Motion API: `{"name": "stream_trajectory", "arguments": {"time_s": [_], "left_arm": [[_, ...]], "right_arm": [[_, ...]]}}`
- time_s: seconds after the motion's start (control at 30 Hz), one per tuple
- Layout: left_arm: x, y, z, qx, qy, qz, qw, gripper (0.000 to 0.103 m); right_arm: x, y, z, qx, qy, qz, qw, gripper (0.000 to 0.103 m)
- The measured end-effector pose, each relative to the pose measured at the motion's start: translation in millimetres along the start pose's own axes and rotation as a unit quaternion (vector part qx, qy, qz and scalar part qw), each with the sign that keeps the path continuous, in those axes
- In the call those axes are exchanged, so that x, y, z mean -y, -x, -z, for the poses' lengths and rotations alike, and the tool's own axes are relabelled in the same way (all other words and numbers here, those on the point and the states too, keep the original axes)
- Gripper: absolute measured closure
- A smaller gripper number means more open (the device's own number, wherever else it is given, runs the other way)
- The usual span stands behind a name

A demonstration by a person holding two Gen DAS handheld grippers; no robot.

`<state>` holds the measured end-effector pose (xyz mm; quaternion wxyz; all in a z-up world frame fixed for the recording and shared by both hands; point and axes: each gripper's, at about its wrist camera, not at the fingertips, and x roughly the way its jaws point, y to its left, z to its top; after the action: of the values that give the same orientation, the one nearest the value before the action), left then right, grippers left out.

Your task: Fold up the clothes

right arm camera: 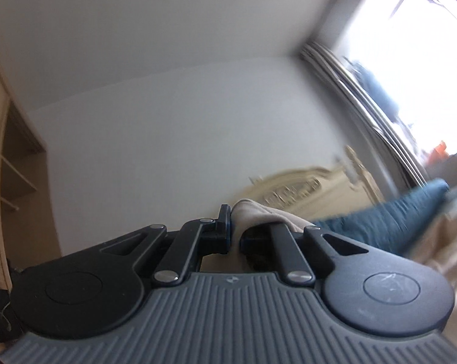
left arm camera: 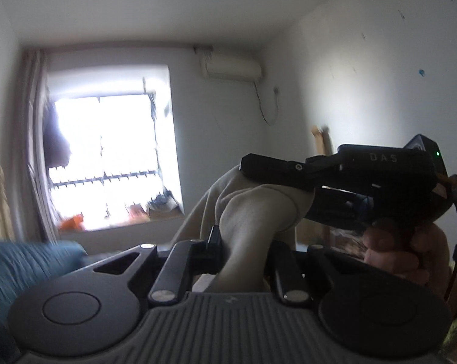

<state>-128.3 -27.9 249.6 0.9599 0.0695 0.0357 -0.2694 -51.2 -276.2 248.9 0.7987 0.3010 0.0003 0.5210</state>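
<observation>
Both my fingers are clamped on the beige garment [left arm camera: 246, 212], left gripper [left arm camera: 243, 248] and right gripper [right arm camera: 236, 227] close together, cloth hanging below.

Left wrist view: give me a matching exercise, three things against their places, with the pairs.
Things:
1. beige garment
2. air conditioner
3. blue cushion

Places:
A. high on the wall, right of the window
B. low at the left edge
C. clamped in the left gripper

Pairs: 1-C, 2-A, 3-B
</observation>
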Motion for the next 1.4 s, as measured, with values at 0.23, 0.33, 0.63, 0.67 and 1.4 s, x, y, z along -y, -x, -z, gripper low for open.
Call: {"name": "stream_trajectory", "arguments": {"time_s": [0.23, 0.33, 0.63, 0.67, 1.4], "left_arm": [[32.4, -32.5, 105.5, -0.073, 0.02, 0.049, 0.996, 0.087], [42.0, -41.0, 160.2, -0.113, 0.032, 0.082, 0.9898, 0.071], [27.4, -60.4, 260.2, -0.208, 0.099, 0.099, 0.968, 0.04], [18.2, -63.2, 264.6, -0.212, 0.1, 0.091, 0.9678, 0.037], [-67.3, -67.8, 276.3, -0.322, 0.179, -0.171, 0.9137, 0.029]], "right_arm": [[37.2, 76.9, 80.9, -0.018, -0.067, 0.088, 0.994, 0.099], [53.1, 123.0, 119.6, -0.01, -0.113, 0.121, 0.986, 0.099], [126.6, 173.3, 190.7, -0.102, -0.115, 0.404, 0.902, 0.088], [129.1, 172.7, 194.9, -0.137, -0.093, 0.443, 0.881, 0.08], [-35.1, -59.5, 183.5, -0.248, 0.123, 0.371, 0.886, 0.019]]}}
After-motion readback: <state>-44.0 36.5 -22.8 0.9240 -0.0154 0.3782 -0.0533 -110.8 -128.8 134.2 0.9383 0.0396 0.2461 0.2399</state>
